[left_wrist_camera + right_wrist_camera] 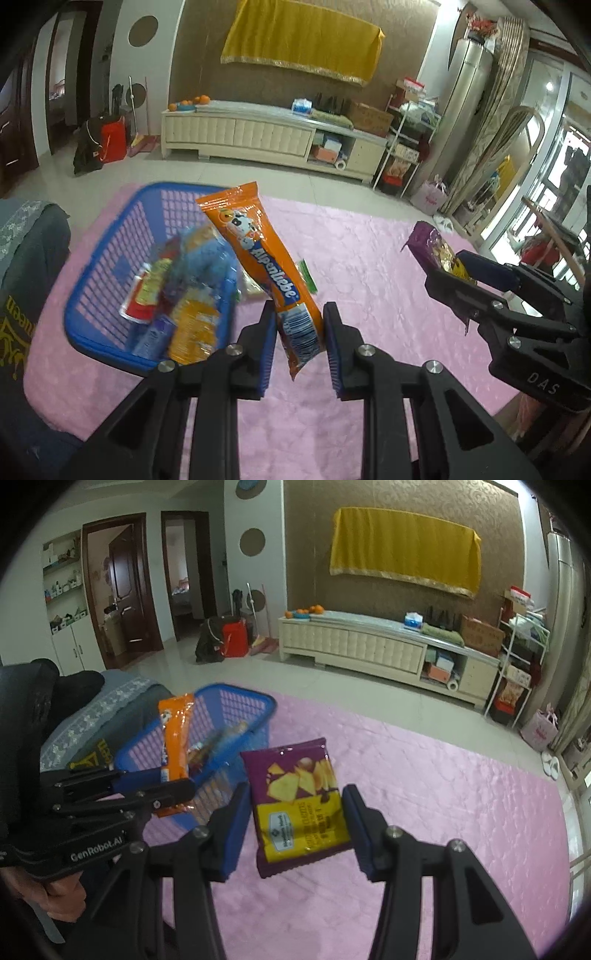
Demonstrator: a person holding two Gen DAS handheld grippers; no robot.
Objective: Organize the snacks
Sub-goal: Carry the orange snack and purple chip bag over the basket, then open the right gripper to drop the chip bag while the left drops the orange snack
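Both grippers hold snack packets above the pink cloth

Left gripper (300,325) pinches a long orange Alpenliebe packet (258,258); right gripper (295,812) clamps a purple-and-yellow cracker bag (301,805), beside the blue plastic lattice basket (110,258).

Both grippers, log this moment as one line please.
left gripper: holds orange candy pack | right gripper: holds purple cracker bag | blue basket: holds snacks

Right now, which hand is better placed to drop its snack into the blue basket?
Left. Its orange Alpenliebe pack hangs right beside the blue basket, while the right gripper holds the purple cracker bag further out over the pink cloth.
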